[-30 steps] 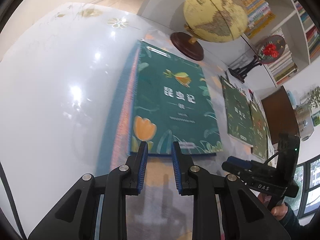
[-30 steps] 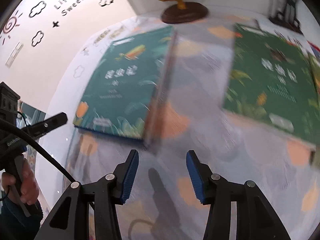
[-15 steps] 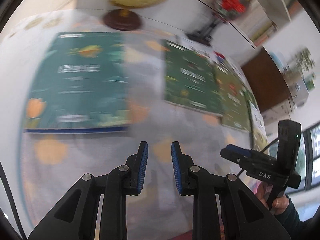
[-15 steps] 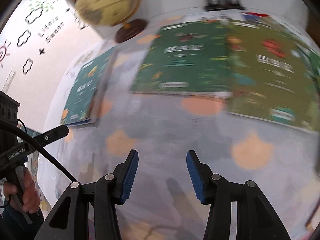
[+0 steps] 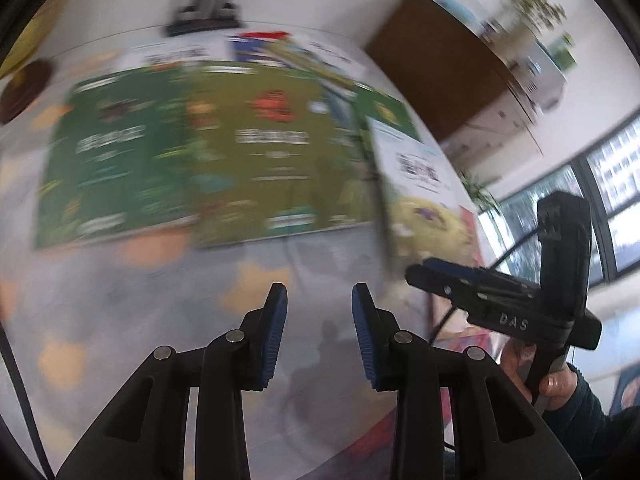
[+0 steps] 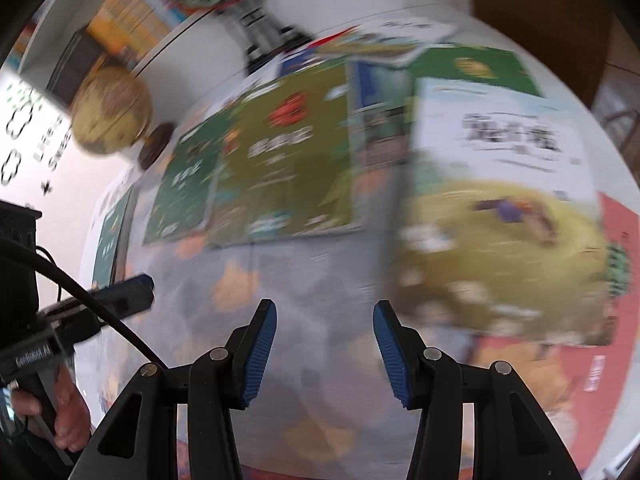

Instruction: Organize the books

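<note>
Left wrist view: left gripper (image 5: 319,320) parted, holding nothing, above table (image 5: 160,320); green book (image 5: 116,168), olive book (image 5: 276,168) side by side beyond.
Right wrist view: right gripper (image 6: 324,344) wide, empty; pale book (image 6: 500,216) just ahead-right; globe (image 6: 110,112) far left.

You have a yellow globe (image 6: 110,110) on a dark round base (image 6: 154,146), a black stand (image 5: 204,4), and a patterned counter (image 6: 288,280).
</note>
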The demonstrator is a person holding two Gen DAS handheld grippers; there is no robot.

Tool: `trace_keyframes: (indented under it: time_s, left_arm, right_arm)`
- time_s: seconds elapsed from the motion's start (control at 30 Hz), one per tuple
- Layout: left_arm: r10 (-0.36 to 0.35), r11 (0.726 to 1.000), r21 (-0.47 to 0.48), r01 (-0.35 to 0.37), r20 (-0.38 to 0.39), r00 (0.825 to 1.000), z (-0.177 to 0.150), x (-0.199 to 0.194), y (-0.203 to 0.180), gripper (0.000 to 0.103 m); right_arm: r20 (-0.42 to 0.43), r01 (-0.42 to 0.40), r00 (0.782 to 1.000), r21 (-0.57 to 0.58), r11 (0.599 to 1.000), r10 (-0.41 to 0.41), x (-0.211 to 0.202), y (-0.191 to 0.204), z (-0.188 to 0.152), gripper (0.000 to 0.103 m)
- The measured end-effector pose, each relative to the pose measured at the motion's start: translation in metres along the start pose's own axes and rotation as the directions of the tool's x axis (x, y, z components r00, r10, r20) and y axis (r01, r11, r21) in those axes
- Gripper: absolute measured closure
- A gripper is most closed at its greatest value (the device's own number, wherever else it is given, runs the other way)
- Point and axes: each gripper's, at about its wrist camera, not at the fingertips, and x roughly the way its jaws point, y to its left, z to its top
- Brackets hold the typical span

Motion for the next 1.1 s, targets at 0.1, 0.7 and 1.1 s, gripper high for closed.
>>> trace_keyframes:
  time_s: [0.1, 0.7, 1.1]
  left_arm:
    - [-0.019, 0.998, 0.056, 0.021, -0.033, 0.999, 0.012, 0.025, -0.034, 0.070]
    - [-0.018, 0.999, 0.036, 0.021, -0.090, 0.996, 0.056, 0.130, -0.079, 0.070]
    - [-0.108, 0.994, 0.002, 0.109, -0.068, 0.992, 0.033, 0.109, -0.082, 0.070]
  right_arm:
    - [0.032, 0.009, 0.999, 0.054, 0.998, -0.011, -0.018, -0.037, 0.008, 0.054]
    - [0.053, 0.166, 0.981, 0.282, 0.945, -0.188, -0.048, -0.165, 0.021, 0.061]
    - [0.020, 0.190, 0.980, 0.163, 0.968, -0.196, -0.030, -0.148, 0.018, 0.075]
